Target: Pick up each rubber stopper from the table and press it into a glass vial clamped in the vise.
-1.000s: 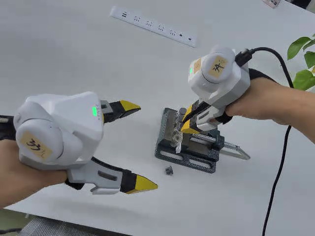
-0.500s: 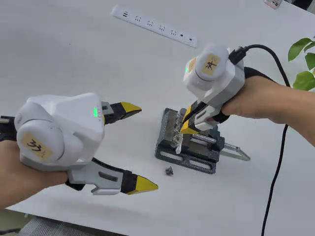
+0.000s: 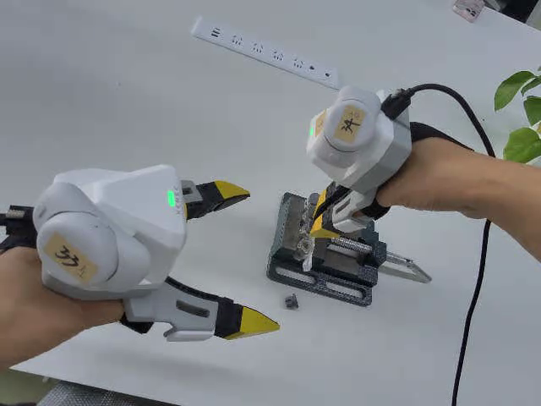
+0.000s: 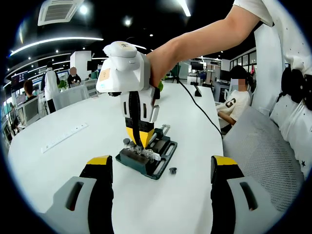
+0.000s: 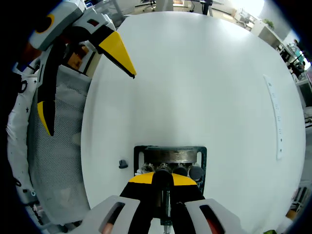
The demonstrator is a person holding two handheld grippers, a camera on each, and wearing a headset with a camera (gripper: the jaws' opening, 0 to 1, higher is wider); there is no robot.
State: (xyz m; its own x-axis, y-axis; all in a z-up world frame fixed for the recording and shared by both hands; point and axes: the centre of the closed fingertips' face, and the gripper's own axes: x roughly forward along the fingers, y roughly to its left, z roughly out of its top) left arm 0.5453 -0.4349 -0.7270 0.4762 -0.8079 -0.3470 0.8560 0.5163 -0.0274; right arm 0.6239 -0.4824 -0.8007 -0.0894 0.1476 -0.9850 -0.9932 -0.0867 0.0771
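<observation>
Left gripper (image 3: pixel 256 258) hovers with fingers spread wide; right gripper (image 3: pixel 318 227) points steeply down, fingers closed together.

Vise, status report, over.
Left gripper open, hovering clear. Right gripper shut, tips at vials in vise. One stopper loose on table beside vise.

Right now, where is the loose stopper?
Head view: the stopper lies on the table beside the vise, on its near side toward the left gripper.

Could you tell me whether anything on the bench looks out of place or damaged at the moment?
Nothing stands out. The vise sits flat on the table, the right gripper has its tips down at the clamped vials, and one rubber stopper lies loose beside the vise. Nothing looks spilled.
</observation>
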